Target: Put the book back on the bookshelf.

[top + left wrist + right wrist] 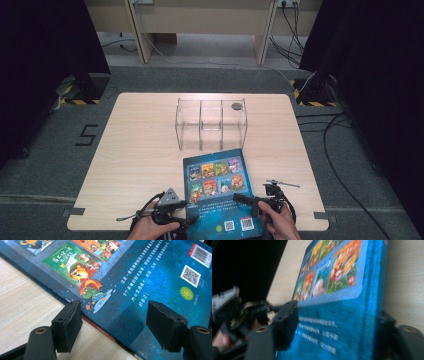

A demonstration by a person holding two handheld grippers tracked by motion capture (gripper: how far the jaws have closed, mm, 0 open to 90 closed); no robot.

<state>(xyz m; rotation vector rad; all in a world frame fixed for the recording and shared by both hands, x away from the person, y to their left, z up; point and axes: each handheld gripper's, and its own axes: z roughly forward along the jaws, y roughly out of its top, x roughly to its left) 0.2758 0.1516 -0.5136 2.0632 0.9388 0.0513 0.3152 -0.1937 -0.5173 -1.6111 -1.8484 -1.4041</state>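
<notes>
High view: a blue picture book (220, 192) lies back cover up on the near half of the wooden counter (135, 160), its near edge reaching the counter's front edge. A clear plastic box (211, 124) with three compartments stands beyond the book, near the counter's middle; a small dark round object (236, 106) sits at its right rear corner.

The left tool (180, 204) is held by the left hand (150, 227) at the book's near left edge. In the left gripper view, the left tool (113, 315) has its jaws spread; one pad hangs over the bare counter just beside the book's edge, the other over the cover's dark blue area. Neither pad presses on the book (140, 277). The cover carries small illustrated panels, white text, two codes and a barcode.

The right tool (248, 200) is held by the right hand (281, 225) at the book's near right side. In the right gripper view, the right tool (337, 327) straddles the book (347, 305): one jaw lies over the cover, the other beside the spine on the counter side. The frame is blurred, so contact between pads and book cannot be confirmed.
</notes>
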